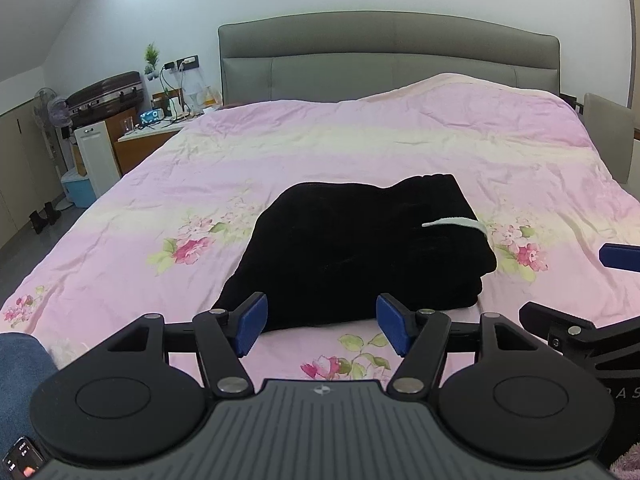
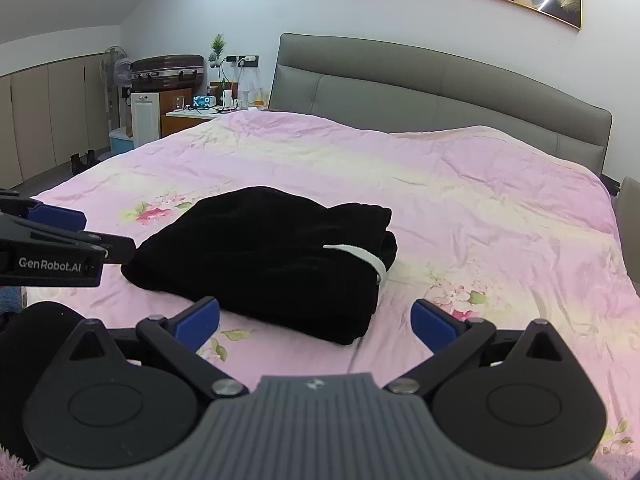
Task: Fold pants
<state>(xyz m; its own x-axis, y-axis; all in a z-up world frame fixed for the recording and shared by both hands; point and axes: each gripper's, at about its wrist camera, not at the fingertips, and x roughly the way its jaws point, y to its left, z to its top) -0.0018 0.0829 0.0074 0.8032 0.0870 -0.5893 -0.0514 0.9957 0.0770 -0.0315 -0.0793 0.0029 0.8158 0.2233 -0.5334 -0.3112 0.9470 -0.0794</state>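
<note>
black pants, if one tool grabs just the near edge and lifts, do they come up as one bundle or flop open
Probably flop open: the pants lie as soft stacked layers, and nothing seems to bind them. The fabric looks thick and plush, so likely fairly heavy and sagging from a single grip. Slipping seems unlikely on that fuzzy surface, though the white drawstring hangs loose and may dangle.

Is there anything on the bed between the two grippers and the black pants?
Nothing visible. Only bare pink floral bedspread lies between the black pants and the left gripper, and between the pants and the right gripper. Both grippers are open with nothing between their blue pads.
</note>
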